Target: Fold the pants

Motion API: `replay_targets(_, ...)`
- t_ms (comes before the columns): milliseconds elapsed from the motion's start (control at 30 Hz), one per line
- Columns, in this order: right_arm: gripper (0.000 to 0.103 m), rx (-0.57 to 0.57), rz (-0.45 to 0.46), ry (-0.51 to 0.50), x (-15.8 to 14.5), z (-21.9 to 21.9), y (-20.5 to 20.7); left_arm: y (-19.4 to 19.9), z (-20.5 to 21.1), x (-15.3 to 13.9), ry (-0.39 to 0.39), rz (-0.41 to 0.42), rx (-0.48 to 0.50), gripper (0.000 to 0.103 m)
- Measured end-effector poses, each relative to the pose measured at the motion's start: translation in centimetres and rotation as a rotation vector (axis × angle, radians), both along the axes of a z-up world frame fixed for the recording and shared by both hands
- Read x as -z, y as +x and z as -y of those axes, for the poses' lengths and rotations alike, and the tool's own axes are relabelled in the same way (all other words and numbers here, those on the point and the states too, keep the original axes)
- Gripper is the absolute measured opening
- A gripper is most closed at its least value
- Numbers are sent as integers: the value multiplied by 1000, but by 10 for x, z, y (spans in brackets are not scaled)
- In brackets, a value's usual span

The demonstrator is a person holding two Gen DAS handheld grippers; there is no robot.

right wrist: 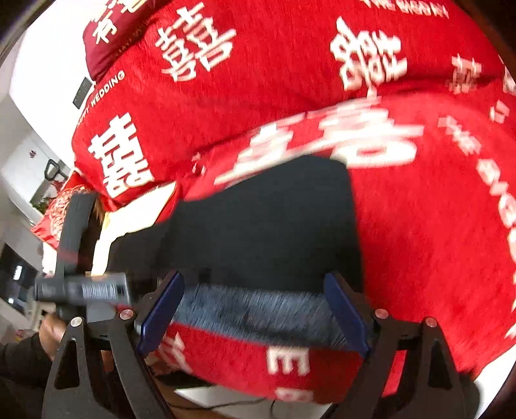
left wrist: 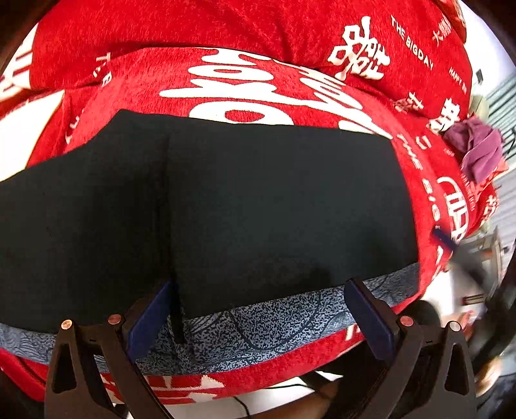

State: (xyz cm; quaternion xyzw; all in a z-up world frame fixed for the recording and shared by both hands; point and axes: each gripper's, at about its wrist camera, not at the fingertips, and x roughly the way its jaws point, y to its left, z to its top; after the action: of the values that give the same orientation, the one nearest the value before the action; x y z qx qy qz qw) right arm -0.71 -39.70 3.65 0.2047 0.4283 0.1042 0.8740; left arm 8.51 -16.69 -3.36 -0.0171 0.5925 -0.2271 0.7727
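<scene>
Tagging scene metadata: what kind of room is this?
Probably a home bedroom. The black pants lie on a bed under a red wedding-print blanket, with a dark red pillow at the far end and white walls beyond. Both grippers are open.

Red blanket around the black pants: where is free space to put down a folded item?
Free: red blanket beyond the pants' far edge, and to their right up to the purple cloth. Crowded: the near blue patterned strip, where the open left claw and right claw hover.
</scene>
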Motion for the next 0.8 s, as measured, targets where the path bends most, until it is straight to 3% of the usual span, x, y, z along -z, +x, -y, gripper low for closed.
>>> replay_targets(167, 91, -21, 1, 25, 0, 15, 61, -8, 8, 2, 71, 48, 16, 103)
replay_targets(333, 91, -27, -163, 19, 46, 17, 115, -9, 12, 4, 95, 63, 18, 103)
replay_targets(400, 100, -50, -142, 11, 47, 15, 118, -8, 12, 5, 99, 63, 18, 103)
replay_targets(500, 100, -63, -153, -63, 38, 6, 109, -8, 13, 5, 104, 67, 21, 103)
replay_targets(700, 100, -9, -78, -188, 15, -1, 31, -9, 16, 6, 115, 82, 21, 103)
replay_targets(800, 100, 13, -75, -116, 17, -3, 5, -11, 18, 6, 130, 94, 22, 103)
